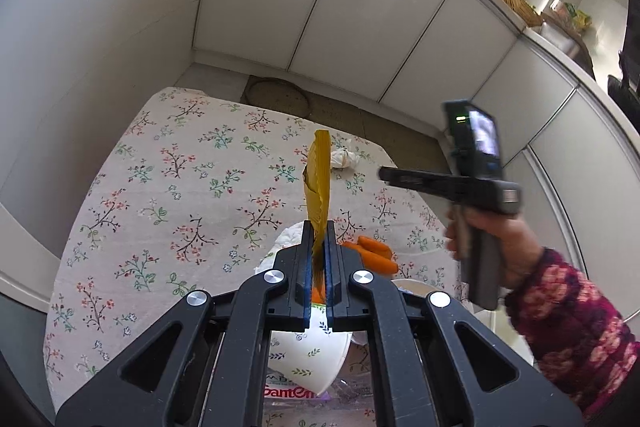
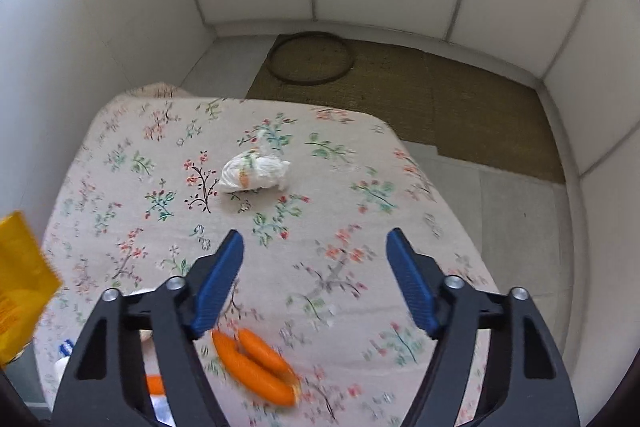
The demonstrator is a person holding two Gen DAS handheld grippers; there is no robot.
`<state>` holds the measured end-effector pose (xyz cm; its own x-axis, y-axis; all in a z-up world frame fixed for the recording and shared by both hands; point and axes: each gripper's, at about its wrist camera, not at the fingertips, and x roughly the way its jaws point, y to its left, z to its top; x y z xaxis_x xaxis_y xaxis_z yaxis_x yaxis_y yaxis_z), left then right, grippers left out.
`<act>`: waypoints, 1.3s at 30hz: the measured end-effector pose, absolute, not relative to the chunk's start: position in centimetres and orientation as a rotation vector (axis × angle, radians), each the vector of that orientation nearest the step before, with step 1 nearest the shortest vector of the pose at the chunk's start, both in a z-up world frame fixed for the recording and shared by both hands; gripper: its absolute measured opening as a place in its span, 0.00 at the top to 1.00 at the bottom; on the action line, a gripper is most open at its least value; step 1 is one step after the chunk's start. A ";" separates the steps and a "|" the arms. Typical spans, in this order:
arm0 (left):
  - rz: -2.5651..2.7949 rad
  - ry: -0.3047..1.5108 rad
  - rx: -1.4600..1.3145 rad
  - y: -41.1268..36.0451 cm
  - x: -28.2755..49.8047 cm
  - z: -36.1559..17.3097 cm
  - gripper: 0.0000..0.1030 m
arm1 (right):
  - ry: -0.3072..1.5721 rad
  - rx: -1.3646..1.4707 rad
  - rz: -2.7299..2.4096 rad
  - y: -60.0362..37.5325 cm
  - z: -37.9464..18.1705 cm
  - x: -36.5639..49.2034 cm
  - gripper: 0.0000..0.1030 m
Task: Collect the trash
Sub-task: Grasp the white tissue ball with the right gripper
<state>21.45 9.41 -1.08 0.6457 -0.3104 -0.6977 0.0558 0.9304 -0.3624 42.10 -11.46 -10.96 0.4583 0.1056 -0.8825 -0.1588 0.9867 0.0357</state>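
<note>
My left gripper is shut on a yellow crinkled wrapper, which stands up edge-on above the table; the same wrapper shows at the left edge of the right wrist view. My right gripper is open over the floral tablecloth with nothing between its blue pads. A crumpled white wad lies ahead of it, toward the table's far side. From the left wrist view, the right gripper is to the right, held in a hand with a floral sleeve.
Two carrots lie near the front of the table. A white paper bowl and a clear plastic package with red lettering sit below the left gripper. On the floor beyond are a round sieve and a woven mat. White cabinets stand behind.
</note>
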 end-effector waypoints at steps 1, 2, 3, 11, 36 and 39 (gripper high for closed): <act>-0.210 0.847 -0.327 9.6 21.4 -1.1 0.96 | 1.066 -0.060 0.164 -11.0 -11.3 42.3 0.33; -0.206 0.849 -0.329 9.9 21.3 -1.3 0.96 | 1.054 -0.060 0.162 -10.8 -11.5 42.4 0.33; -0.200 0.851 -0.326 10.0 21.3 -1.4 0.96 | 1.052 -0.055 0.157 -10.6 -11.9 42.5 0.33; -0.234 0.865 -0.356 10.3 21.7 -1.6 0.96 | 0.956 0.118 -0.043 -16.4 -7.6 40.8 0.33; -0.177 0.808 -0.386 12.4 20.0 -0.2 0.95 | 1.056 0.196 0.021 -14.3 -7.8 45.2 0.32; -0.172 0.832 -0.365 12.5 20.2 -0.8 0.95 | 1.086 0.198 0.099 -12.3 -11.5 46.4 0.32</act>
